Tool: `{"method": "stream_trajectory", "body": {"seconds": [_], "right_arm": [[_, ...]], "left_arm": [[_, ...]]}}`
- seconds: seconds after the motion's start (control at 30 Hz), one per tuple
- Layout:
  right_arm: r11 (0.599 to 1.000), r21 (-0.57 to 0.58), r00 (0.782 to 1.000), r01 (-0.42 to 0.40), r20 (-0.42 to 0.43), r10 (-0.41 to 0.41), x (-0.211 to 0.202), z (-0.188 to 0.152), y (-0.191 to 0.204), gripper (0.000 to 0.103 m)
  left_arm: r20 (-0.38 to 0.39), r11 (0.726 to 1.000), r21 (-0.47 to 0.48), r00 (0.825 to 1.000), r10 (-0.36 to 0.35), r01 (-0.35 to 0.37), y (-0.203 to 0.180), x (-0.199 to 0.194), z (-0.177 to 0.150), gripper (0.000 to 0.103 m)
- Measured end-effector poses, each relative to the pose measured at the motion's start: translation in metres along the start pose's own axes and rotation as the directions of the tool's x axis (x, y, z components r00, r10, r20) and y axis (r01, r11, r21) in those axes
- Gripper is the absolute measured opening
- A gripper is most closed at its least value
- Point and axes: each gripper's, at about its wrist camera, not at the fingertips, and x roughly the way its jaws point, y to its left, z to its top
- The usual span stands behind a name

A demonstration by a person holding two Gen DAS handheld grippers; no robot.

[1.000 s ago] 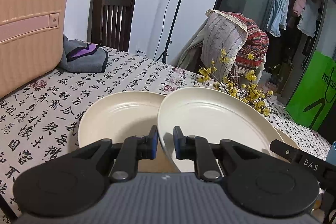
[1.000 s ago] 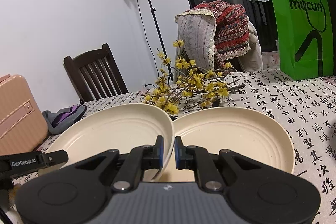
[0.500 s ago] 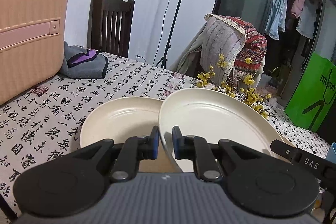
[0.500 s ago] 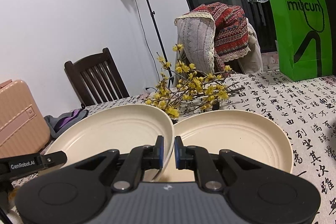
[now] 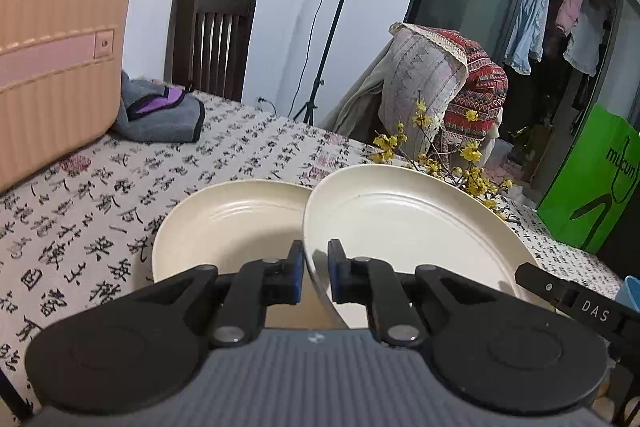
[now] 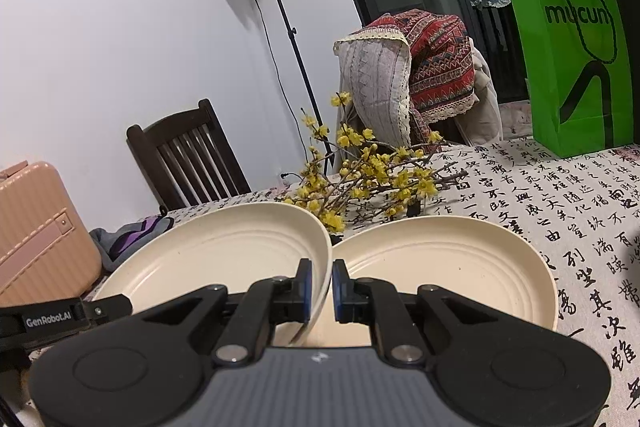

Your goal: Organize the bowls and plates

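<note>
Three cream plates in play on the table (image 5: 100,207) with its calligraphy-print cloth. The middle plate (image 5: 408,227) is off the cloth, tilted, and gripped from both sides. The left gripper (image 5: 316,267) has its blue pads pressed onto this plate's near left rim, the edge running up between the jaws and the plate spreading away to the right of them. The right gripper (image 6: 318,279) pinches the opposite near rim, that edge also caught between its pads, with the plate stretching off to the left. Both pairs of jaws are drawn in tight on the thin rim, no slack showing. The left plate (image 5: 232,227) lies flat on the cloth, just left of the left gripper's jaws and partly tucked behind the raised rim. The right plate (image 6: 440,267) lies flat too, just right of the right gripper's jaws, its left edge hidden behind the raised one. Yellow flowering branches (image 6: 360,179) sprawl on the cloth at the far side of the plates; a pink suitcase (image 5: 52,47) stands at the far left. Against a second ago: very little differs. The middle plate sits at the same tilt, both flat plates lie where they were, both pinches look the same, and the background has barely shifted in either view.
</note>
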Motion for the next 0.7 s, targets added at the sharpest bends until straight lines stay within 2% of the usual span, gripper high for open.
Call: {"method": "stream_trajectory", "body": {"seconds": [0.33, 0.7], "right_arm": [[1.0, -0.016, 1.0, -0.011, 0.01, 0.011, -0.007, 0.003, 0.004, 0.01], [0.998, -0.06, 1.0, -0.006, -0.031, 0.004, -0.014, 0.009, 0.009, 0.01]], "left_arm": [[-0.067, 0.998, -0.068, 0.998, -0.02, 0.015, 0.008, -0.003, 0.005, 0.012], [-0.065, 0.996, -0.08, 0.997, -0.036, 0.031, 0.004, -0.019, 0.014, 0.012]]}}
